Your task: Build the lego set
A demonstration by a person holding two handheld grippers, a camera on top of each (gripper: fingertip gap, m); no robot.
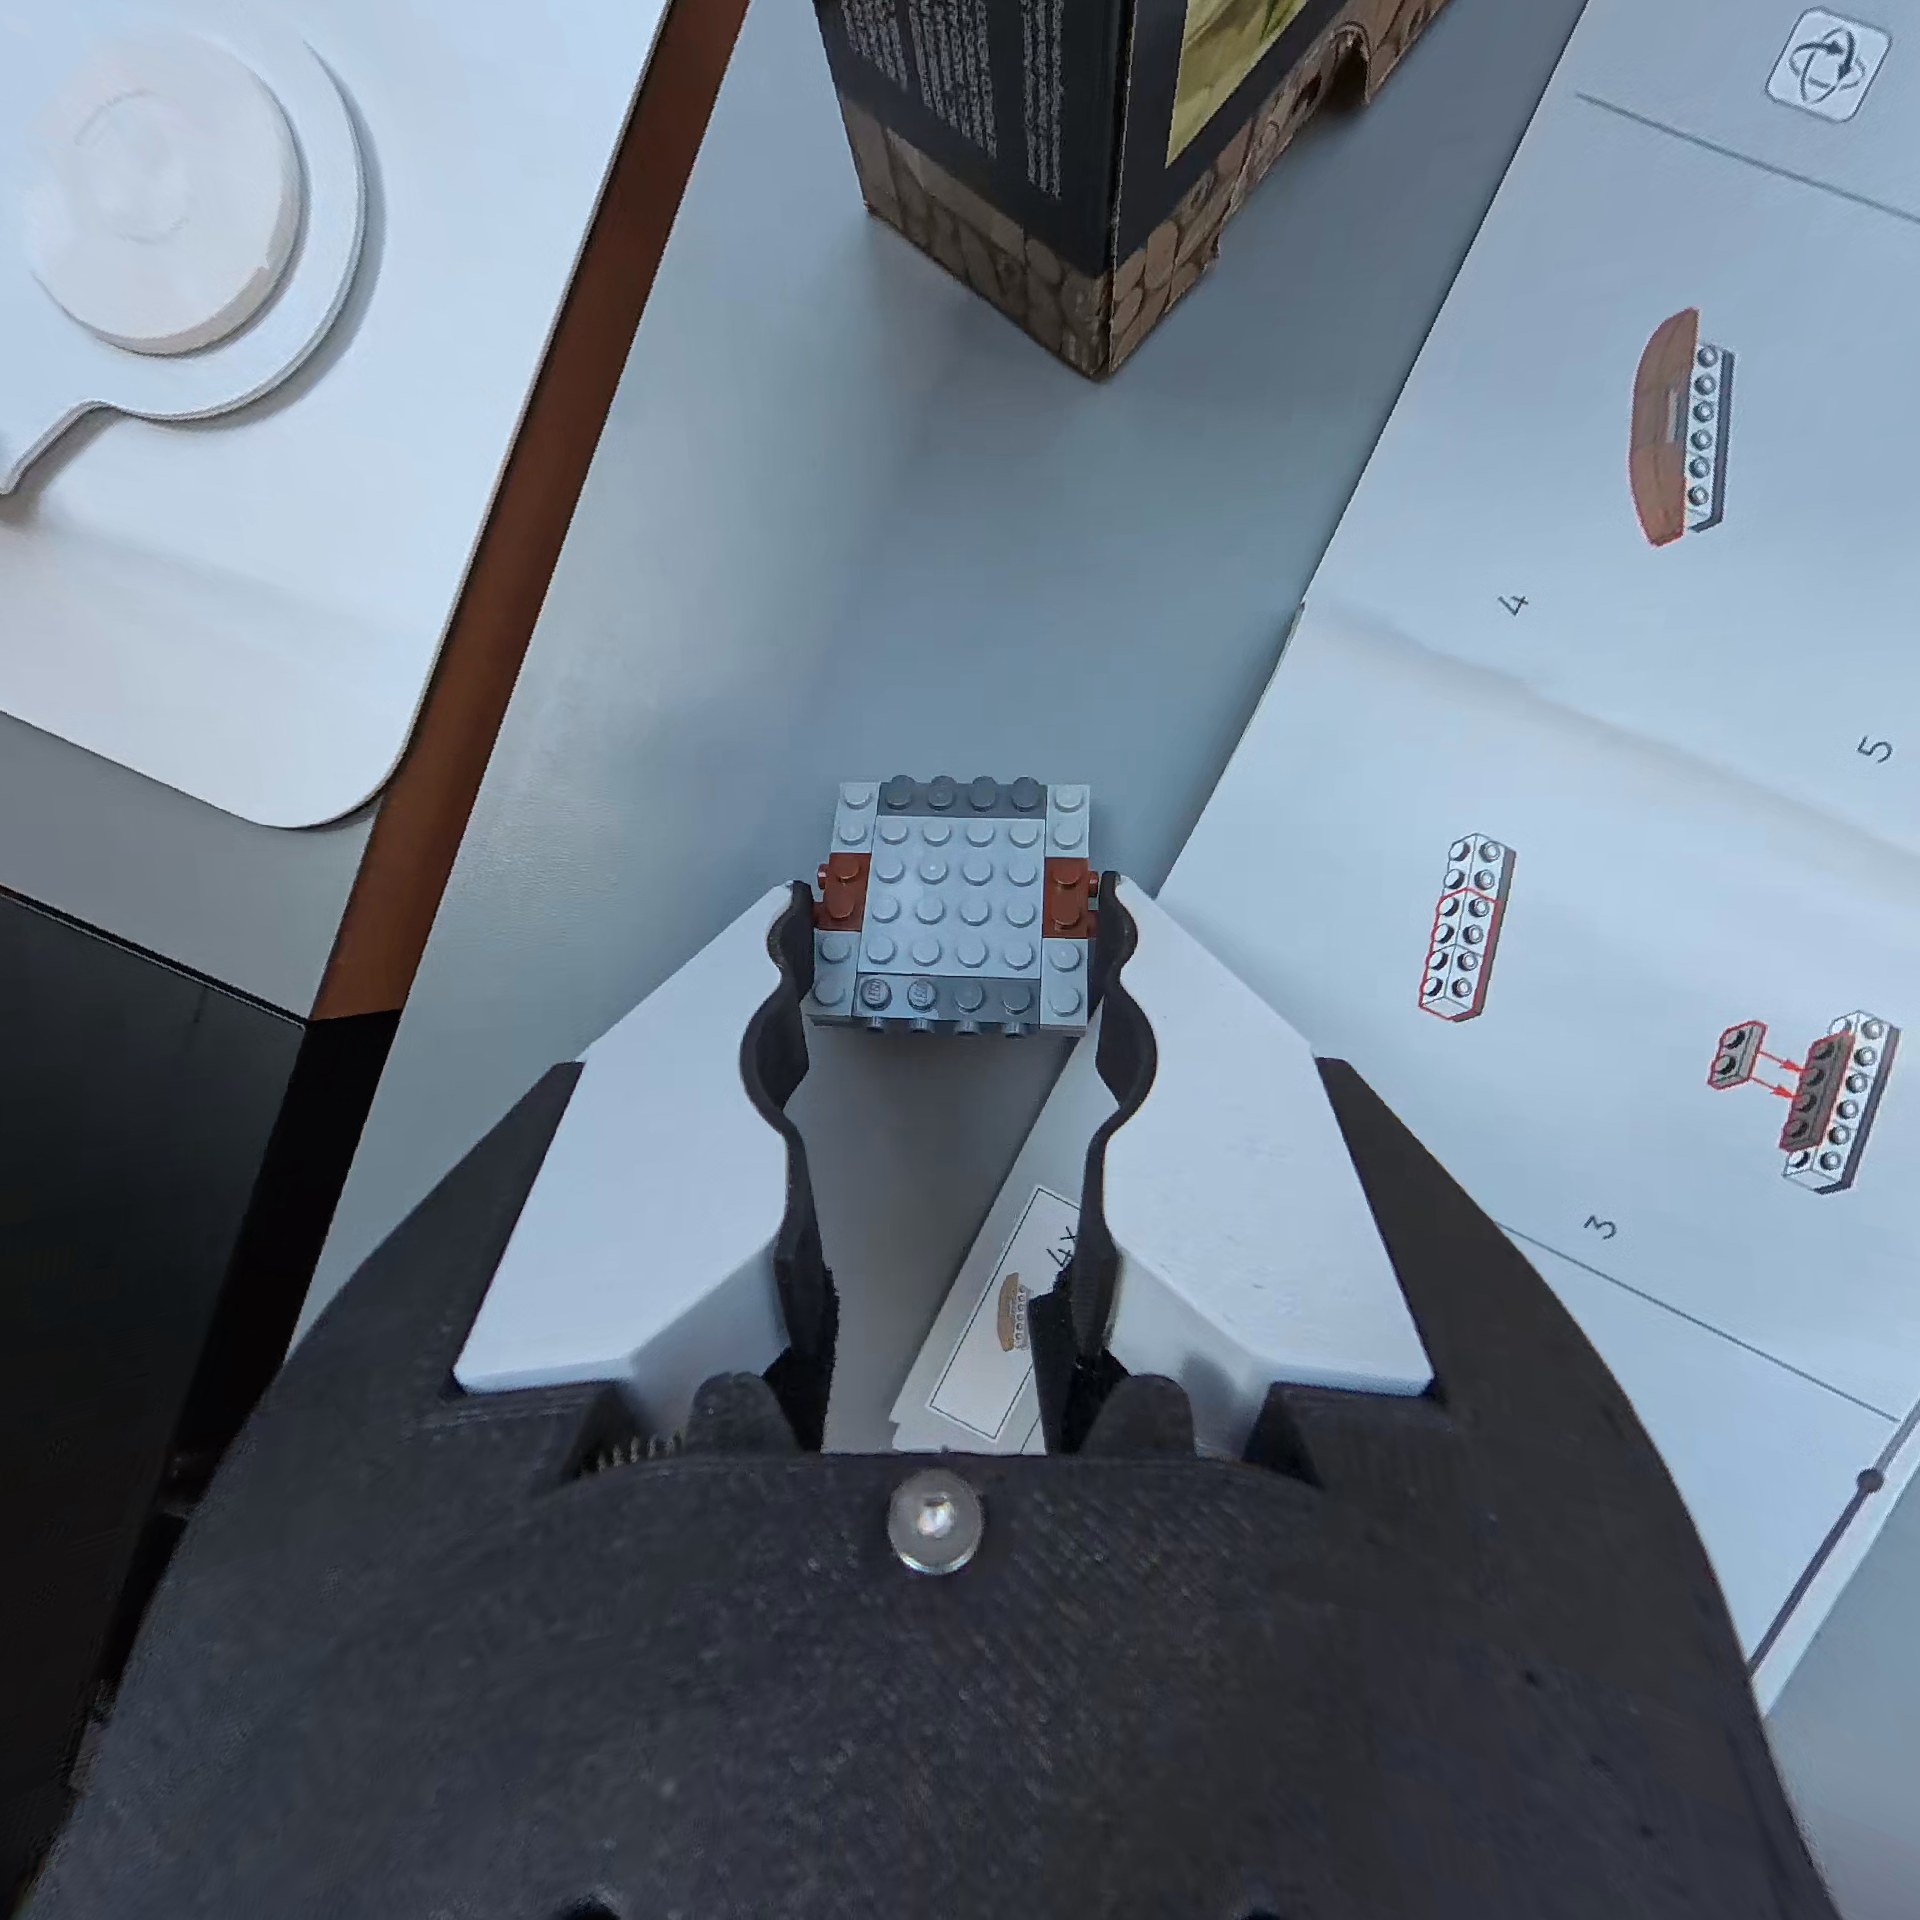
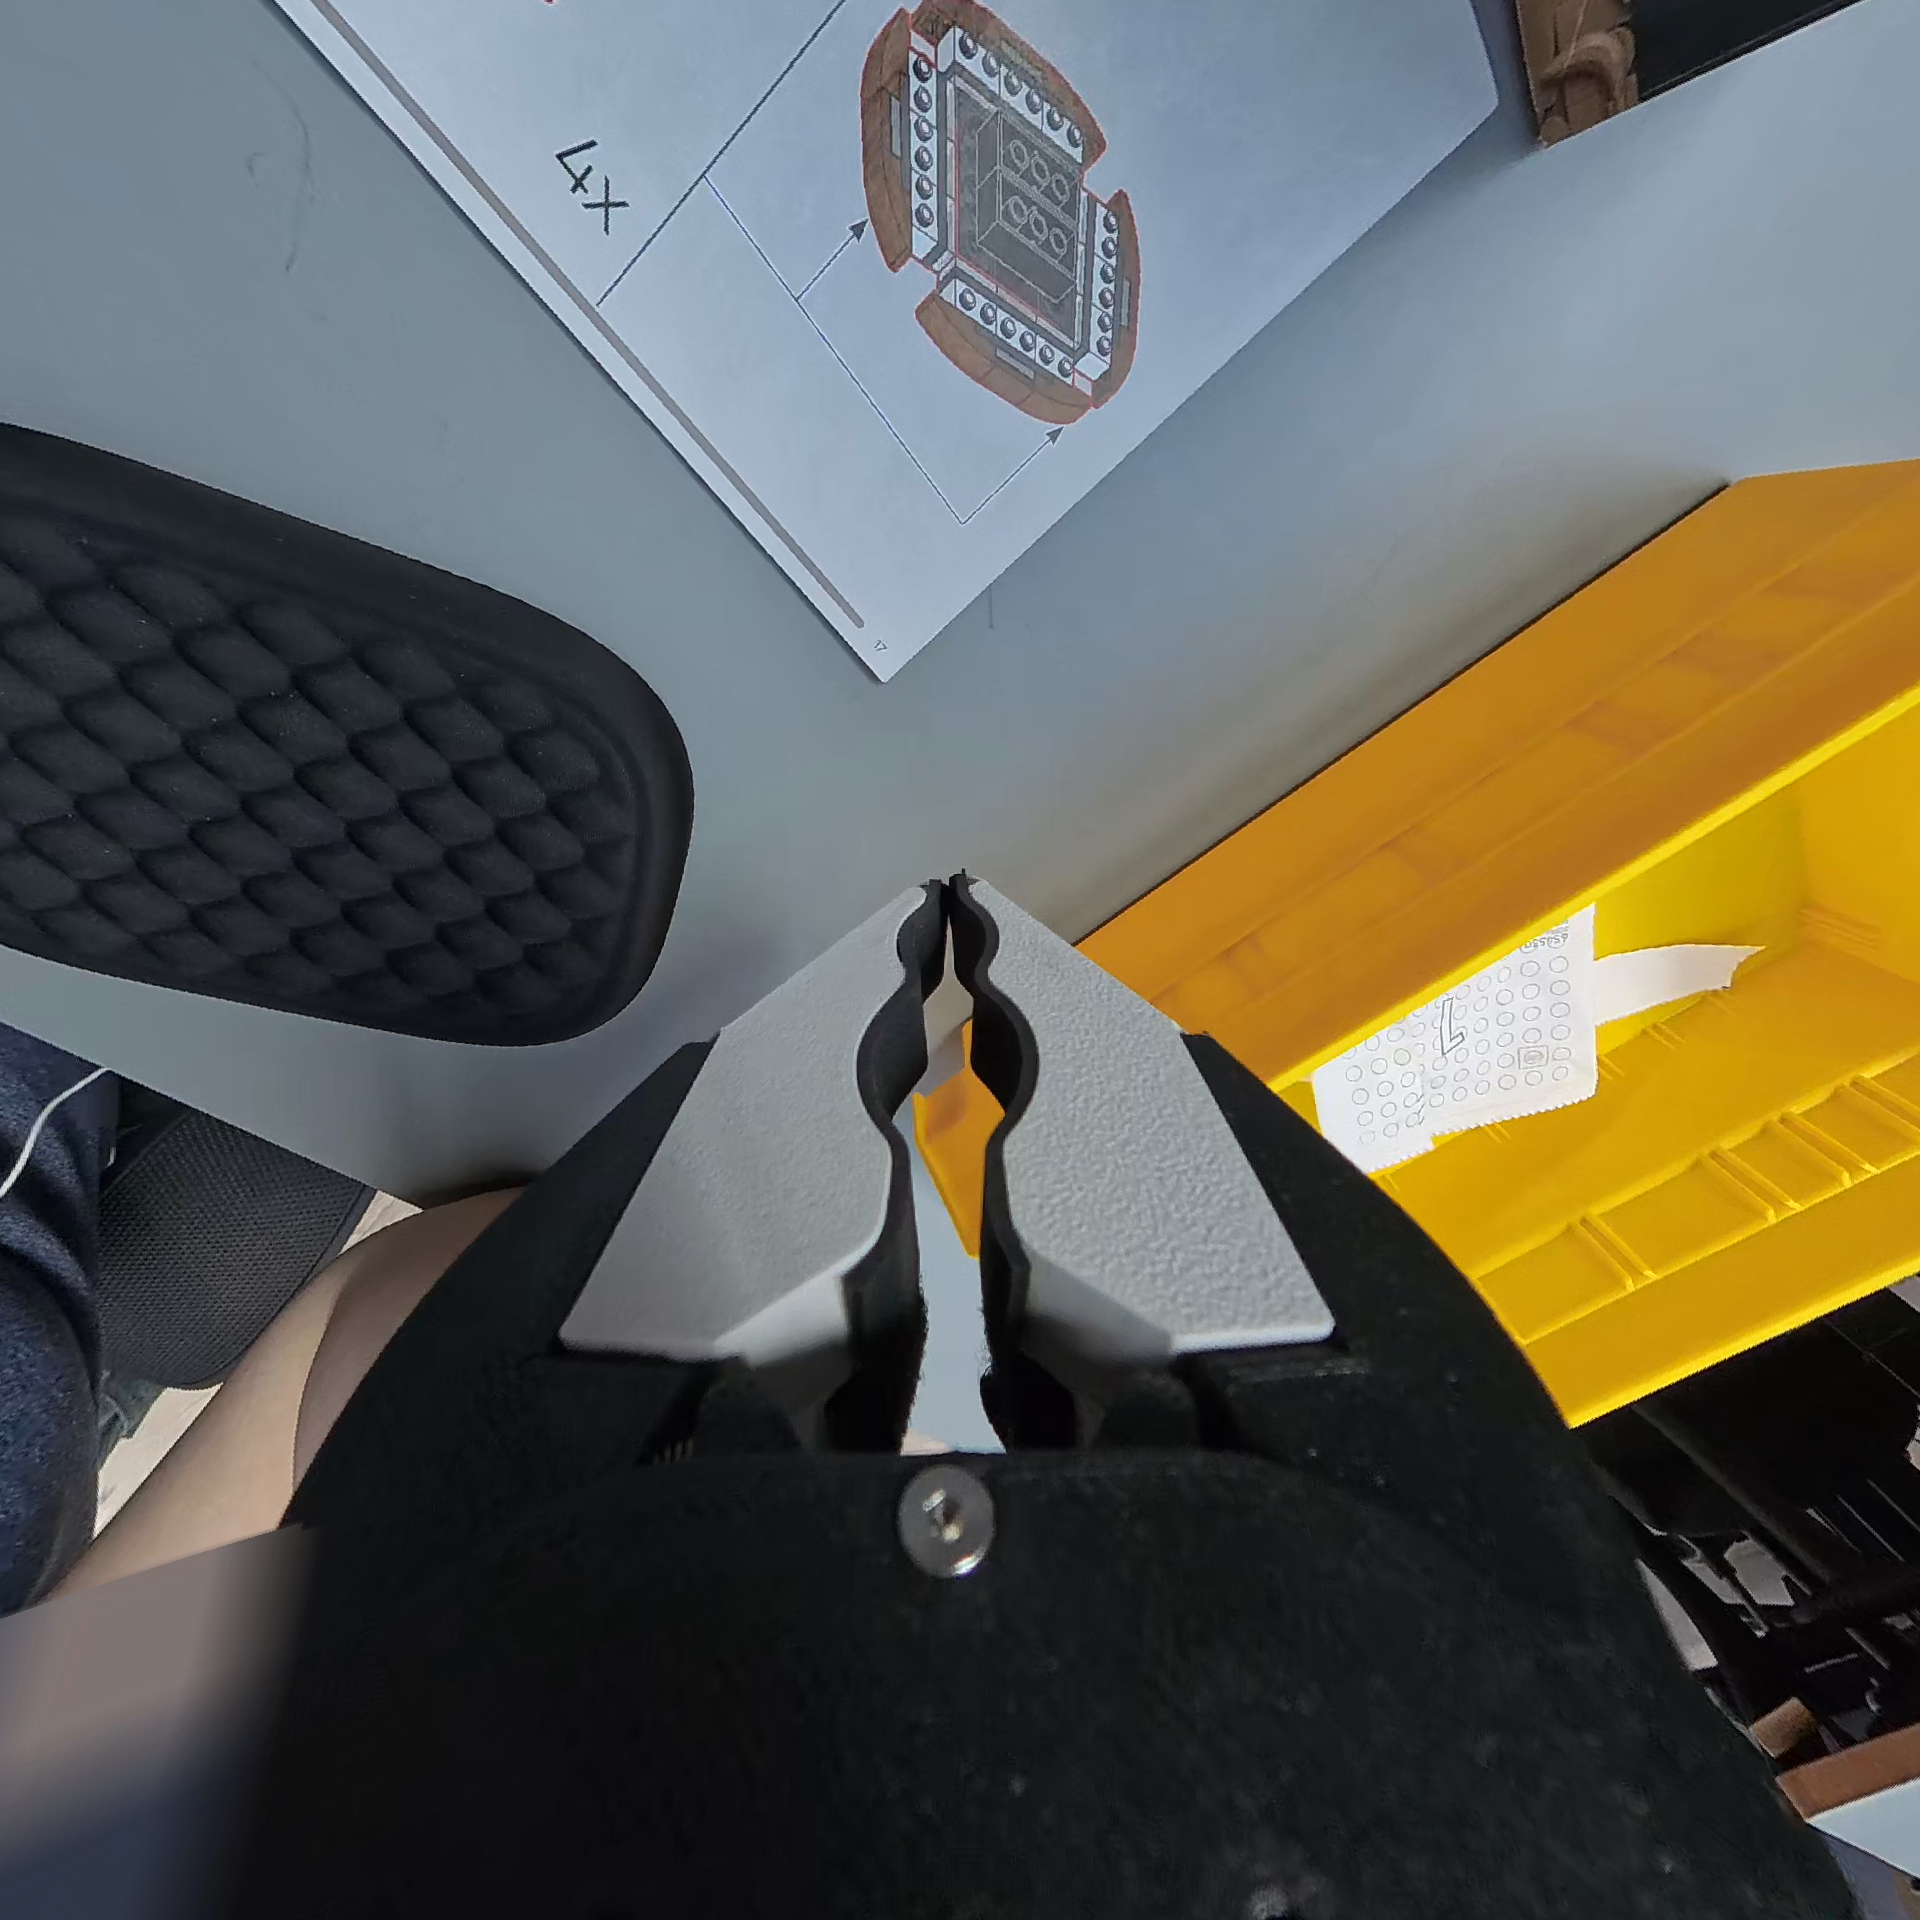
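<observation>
A square grey Lego build [image 1: 961, 904] with studs on top has dark grey strips at its near and far edges and a red-brown piece on each side. My left gripper [image 1: 954, 891] is shut on it, with the fingertips [image 1: 1110, 914] pressing the red-brown side pieces just above the grey table [image 1: 831, 520]. The open instruction booklet [image 1: 1558, 831] lies to its right and also shows in the right wrist view [image 2: 831, 312]. My right gripper [image 2: 951, 885] is shut, tips touching, with no brick visible in it, over the table beside a yellow bin [image 2: 1507, 831].
The set's dark box [image 1: 1091, 177] stands beyond the build. A white board with a round moulded shape [image 1: 208, 312] lies at the left. The yellow bin holds a white paper bag [image 2: 1455, 1049]. A black quilted pad [image 2: 312, 748] lies left of the right gripper. A person's leg [image 2: 343, 1382] shows below the table edge. About 35 centimeters separates my left fingertips from my right.
</observation>
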